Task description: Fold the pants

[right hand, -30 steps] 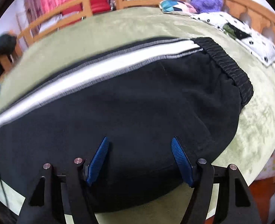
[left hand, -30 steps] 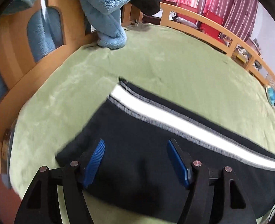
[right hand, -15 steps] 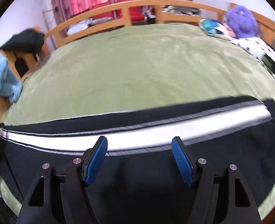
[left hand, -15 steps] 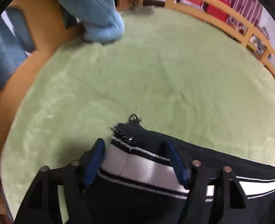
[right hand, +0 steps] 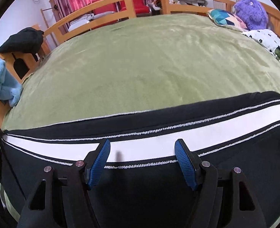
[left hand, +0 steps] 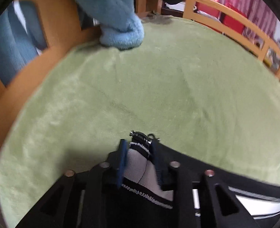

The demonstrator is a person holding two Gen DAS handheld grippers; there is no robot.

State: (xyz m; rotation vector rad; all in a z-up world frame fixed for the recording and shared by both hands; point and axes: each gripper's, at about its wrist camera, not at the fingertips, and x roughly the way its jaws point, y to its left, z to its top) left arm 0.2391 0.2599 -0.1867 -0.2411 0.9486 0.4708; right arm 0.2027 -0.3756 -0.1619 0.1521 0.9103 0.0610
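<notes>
Black pants [right hand: 140, 186] with a white side stripe [right hand: 178, 144] lie across the near part of a green blanket [right hand: 149, 66]. In the left wrist view my left gripper [left hand: 138, 152] is shut on the pants' cuff end [left hand: 140, 163], bunching the striped hem between the blue pads. In the right wrist view my right gripper [right hand: 142, 148] is open, its blue pads resting just above the white stripe at mid-length, holding nothing.
A wooden bed rail [right hand: 120, 3] rings the blanket. A light blue plush blanket [left hand: 119, 26] hangs over the left headboard, with a dark garment [right hand: 22, 39] beside it. A patterned pillow [right hand: 223, 18], purple plush toy [right hand: 252, 11] and dotted cloth [right hand: 267, 39] lie far right.
My left gripper moved forward to the cuff end and shut on it. My right gripper slid forward from the pants' body to the white stripe and stays open.
</notes>
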